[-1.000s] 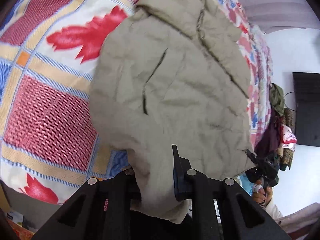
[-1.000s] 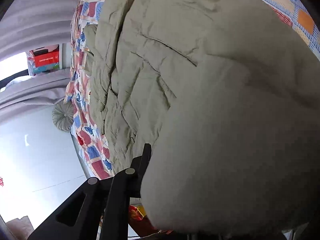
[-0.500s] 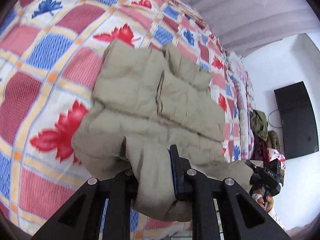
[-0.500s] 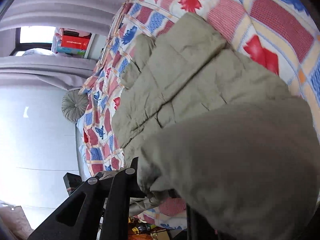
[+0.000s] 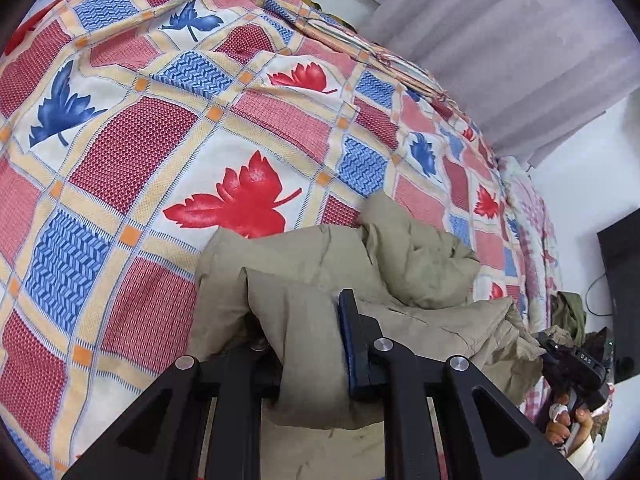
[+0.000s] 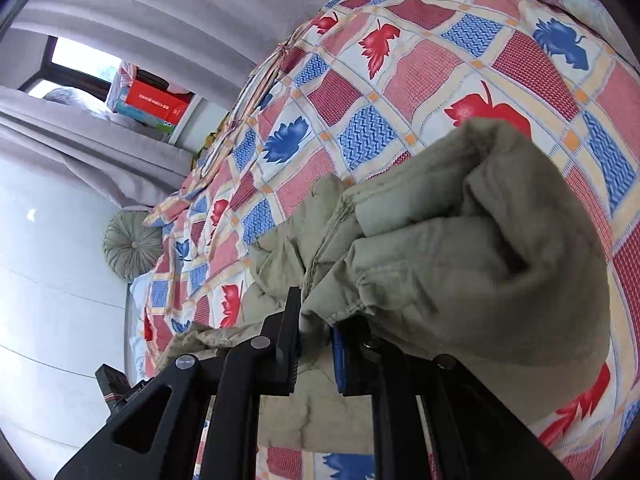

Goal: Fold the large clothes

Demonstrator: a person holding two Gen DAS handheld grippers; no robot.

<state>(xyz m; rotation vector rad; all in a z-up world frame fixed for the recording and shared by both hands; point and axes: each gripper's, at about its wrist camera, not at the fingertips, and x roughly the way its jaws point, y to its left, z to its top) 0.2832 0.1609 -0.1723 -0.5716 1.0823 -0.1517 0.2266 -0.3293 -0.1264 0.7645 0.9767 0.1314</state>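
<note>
A large khaki padded jacket lies bunched on the bed near its front edge. My left gripper is shut on a fold of its fabric, which drapes over the fingers. In the right wrist view the jacket is a thick folded bundle. My right gripper is shut on its hem, and the bundle hides most of the right finger. The right gripper also shows in the left wrist view at the far right, held by a hand.
The bed is covered by a red, blue and cream leaf-pattern quilt. Grey curtains hang behind. A dark TV is on the white wall. A round cushion and red boxes are at the far side.
Both grippers have pulled back and tilted up with the jacket, folding it over on itself. The garment now lies as a smaller bundle low in both views, with much more quilt showing.
</note>
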